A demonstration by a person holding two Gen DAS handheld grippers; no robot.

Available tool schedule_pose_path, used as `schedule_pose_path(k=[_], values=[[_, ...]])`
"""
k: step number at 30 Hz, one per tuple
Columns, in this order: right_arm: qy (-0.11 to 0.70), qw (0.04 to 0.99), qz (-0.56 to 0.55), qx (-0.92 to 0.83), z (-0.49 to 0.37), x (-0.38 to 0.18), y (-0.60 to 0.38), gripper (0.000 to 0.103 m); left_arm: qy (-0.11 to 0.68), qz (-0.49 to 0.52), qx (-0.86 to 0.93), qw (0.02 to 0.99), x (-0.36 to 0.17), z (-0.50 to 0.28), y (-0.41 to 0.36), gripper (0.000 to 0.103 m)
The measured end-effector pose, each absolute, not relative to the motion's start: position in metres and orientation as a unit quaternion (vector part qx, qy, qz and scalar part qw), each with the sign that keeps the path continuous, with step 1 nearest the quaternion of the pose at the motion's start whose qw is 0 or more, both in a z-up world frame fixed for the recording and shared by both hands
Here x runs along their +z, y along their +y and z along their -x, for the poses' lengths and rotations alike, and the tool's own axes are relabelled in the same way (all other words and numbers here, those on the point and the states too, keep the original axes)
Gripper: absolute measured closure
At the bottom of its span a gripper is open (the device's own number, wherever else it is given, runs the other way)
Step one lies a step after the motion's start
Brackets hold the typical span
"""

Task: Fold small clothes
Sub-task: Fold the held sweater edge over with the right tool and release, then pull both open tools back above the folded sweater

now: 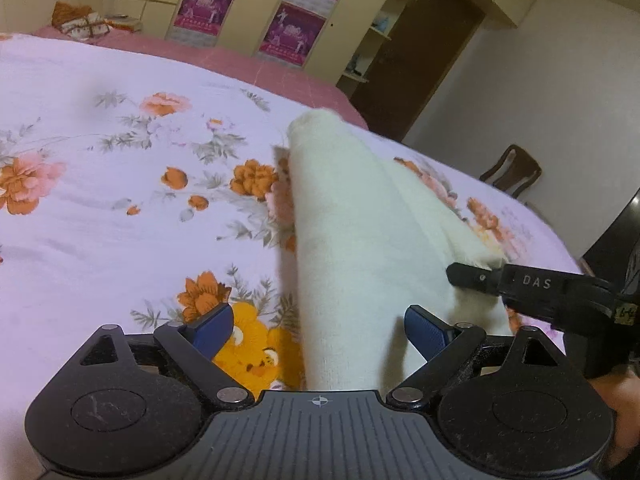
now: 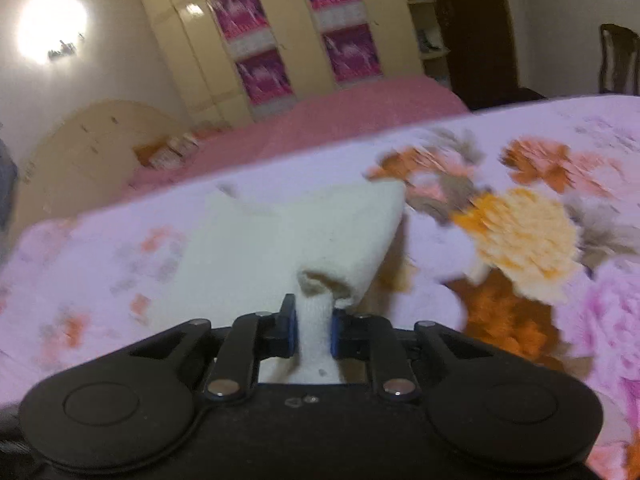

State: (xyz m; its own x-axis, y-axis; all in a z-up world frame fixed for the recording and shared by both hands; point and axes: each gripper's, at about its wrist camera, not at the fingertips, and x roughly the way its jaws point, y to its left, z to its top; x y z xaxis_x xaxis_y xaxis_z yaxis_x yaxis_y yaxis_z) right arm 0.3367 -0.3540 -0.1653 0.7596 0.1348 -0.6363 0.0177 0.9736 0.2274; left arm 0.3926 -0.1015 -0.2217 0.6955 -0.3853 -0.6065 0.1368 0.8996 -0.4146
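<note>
A small cream-white garment (image 1: 352, 232) lies partly folded on the floral bedspread (image 1: 100, 208), with an orange cartoon print (image 1: 256, 344) showing at its near edge. My left gripper (image 1: 318, 328) is open, its blue pads either side of the garment's near end, not closed on it. My right gripper (image 2: 313, 322) is shut on a bunched edge of the cream garment (image 2: 288, 236) and holds it lifted above the bed. The right gripper also shows in the left wrist view (image 1: 480, 276), at the garment's right edge.
The bedspread (image 2: 580, 280) covers a wide bed with a pink sheet (image 1: 240, 60) at the far side. A wardrobe with purple posters (image 1: 292, 32) stands behind. A wooden chair (image 1: 512, 172) stands beyond the bed's right edge. Folded items (image 1: 80, 24) lie far left.
</note>
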Motion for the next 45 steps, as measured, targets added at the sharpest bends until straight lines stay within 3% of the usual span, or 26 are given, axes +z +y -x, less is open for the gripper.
schedule_pose_path(k=[5, 8, 11, 16, 18, 21, 22, 23, 26, 31, 35, 38, 45], values=[[0.354, 0.925, -0.138, 0.034, -0.321, -0.159, -0.355, 0.065, 0.365, 0.159, -0.147, 0.906, -0.22, -0.392, -0.103, 0.011], [0.358, 0.921, -0.147, 0.038, -0.294, -0.155, -0.355, 0.061, 0.367, 0.173, -0.132, 0.905, -0.222, -0.393, -0.096, 0.012], [0.372, 0.916, -0.151, 0.023, -0.271, -0.161, -0.354, 0.061, 0.366, 0.157, -0.133, 0.908, -0.224, -0.393, -0.099, 0.012], [0.396, 0.907, -0.142, 0.016, -0.254, -0.179, -0.349, 0.074, 0.371, 0.157, -0.132, 0.906, -0.219, -0.39, -0.097, 0.012], [0.393, 0.907, -0.151, 0.01, -0.252, -0.17, -0.354, 0.073, 0.358, 0.173, -0.132, 0.908, -0.206, -0.392, -0.092, 0.012], [0.358, 0.92, -0.161, 0.001, -0.253, -0.15, -0.361, 0.05, 0.342, 0.175, -0.133, 0.913, -0.191, -0.407, -0.091, 0.011], [0.347, 0.922, -0.17, -0.001, -0.257, -0.146, -0.364, 0.033, 0.349, 0.182, -0.133, 0.91, -0.19, -0.418, -0.092, 0.011], [0.337, 0.924, -0.178, -0.006, -0.263, -0.142, -0.367, 0.031, 0.349, 0.189, -0.131, 0.908, -0.189, -0.426, -0.092, 0.011], [0.321, 0.926, -0.2, -0.007, -0.291, -0.137, -0.374, 0.046, 0.346, 0.186, -0.122, 0.911, -0.189, -0.452, -0.098, 0.012], [0.307, 0.935, -0.176, -0.024, -0.34, -0.137, -0.369, 0.057, 0.353, 0.18, -0.096, 0.913, -0.201, -0.489, -0.105, 0.012], [0.306, 0.945, -0.112, -0.02, -0.368, -0.145, -0.351, 0.059, 0.375, 0.2, -0.062, 0.903, -0.223, -0.509, -0.094, 0.012], [0.356, 0.931, -0.082, -0.014, -0.387, -0.166, -0.342, 0.059, 0.368, 0.186, -0.065, 0.909, -0.217, -0.506, -0.096, 0.012], [0.309, 0.949, -0.067, -0.001, -0.402, -0.147, -0.342, 0.059, 0.361, 0.186, -0.073, 0.911, -0.206, -0.533, -0.11, 0.011]])
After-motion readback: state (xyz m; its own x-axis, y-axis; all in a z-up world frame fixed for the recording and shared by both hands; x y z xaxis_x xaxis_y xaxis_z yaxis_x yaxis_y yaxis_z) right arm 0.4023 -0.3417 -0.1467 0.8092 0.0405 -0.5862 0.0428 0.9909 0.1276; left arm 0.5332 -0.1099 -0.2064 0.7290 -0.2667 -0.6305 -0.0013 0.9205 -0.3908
